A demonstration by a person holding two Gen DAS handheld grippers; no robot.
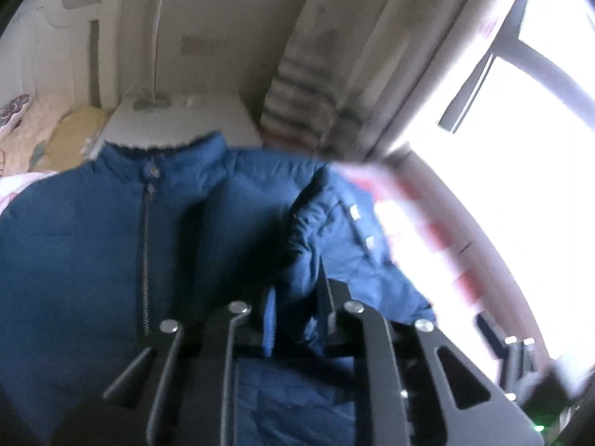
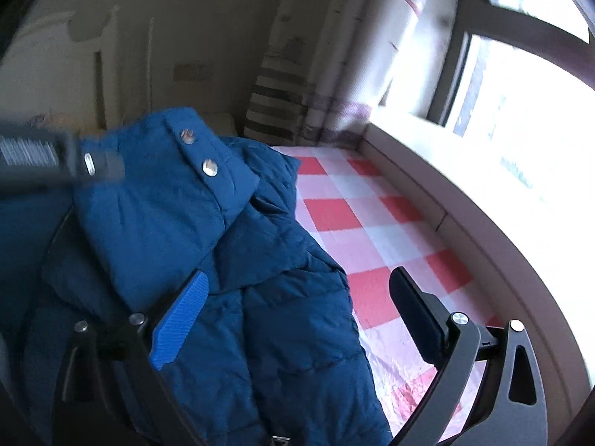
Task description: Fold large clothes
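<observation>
A large blue padded jacket (image 1: 93, 245) lies front up on a bed, zip closed, collar at the far end. My left gripper (image 1: 297, 312) is shut on a fold of the jacket's sleeve (image 1: 323, 230) and holds it raised over the body. In the right wrist view the same jacket (image 2: 260, 316) fills the left half, its sleeve cuff (image 2: 178, 186) with two snap buttons lifted by the left gripper (image 2: 89, 165). My right gripper (image 2: 301, 297) is open and empty above the jacket's right edge.
A red and white checked sheet (image 2: 372, 223) covers the bed to the right. A window sill (image 2: 465, 193) and bright window run along the right side. A striped curtain (image 2: 279, 89) hangs at the back. Yellow bedding (image 1: 74, 130) lies at the far left.
</observation>
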